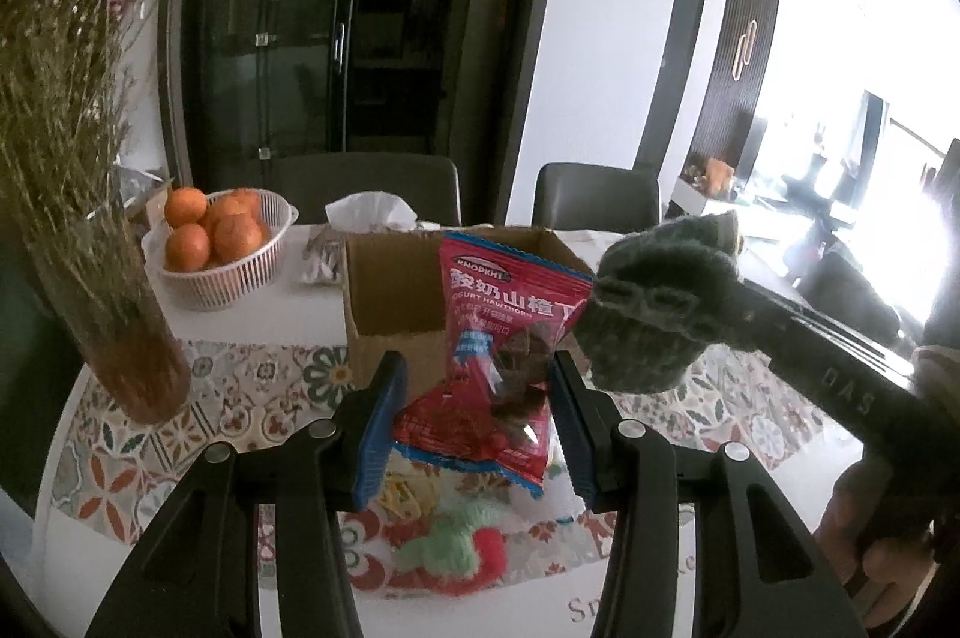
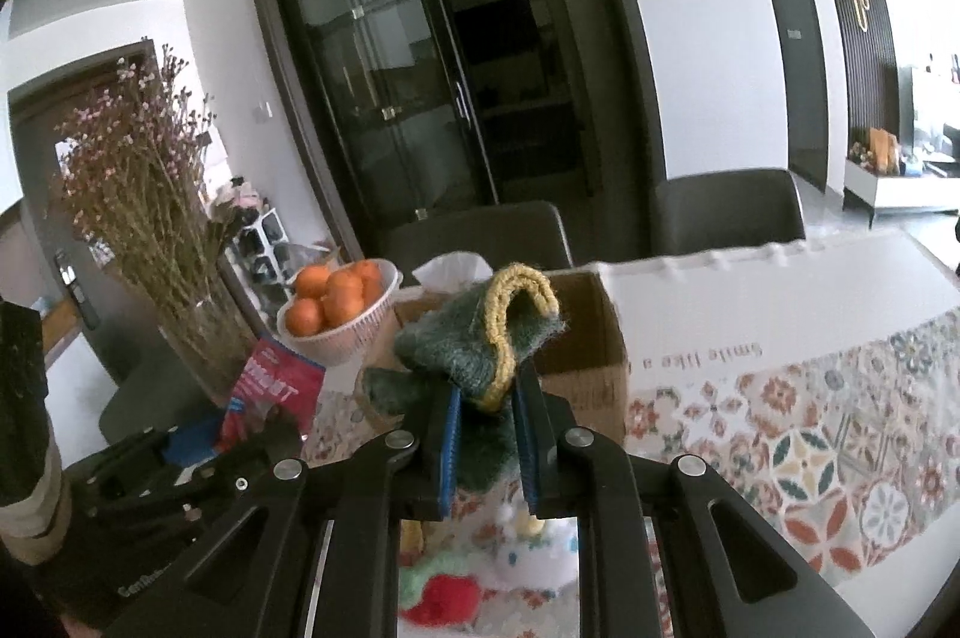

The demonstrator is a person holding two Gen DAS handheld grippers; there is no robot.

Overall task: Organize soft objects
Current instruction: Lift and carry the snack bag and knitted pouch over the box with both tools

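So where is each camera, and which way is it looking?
Left wrist: on the left gripper, looking along its fingers at the red snack bag it holds before the box; the right gripper with the green knit shows too.
Right wrist: on the right gripper, facing the knit and box; the left gripper shows.
Shared: oranges, chairs.
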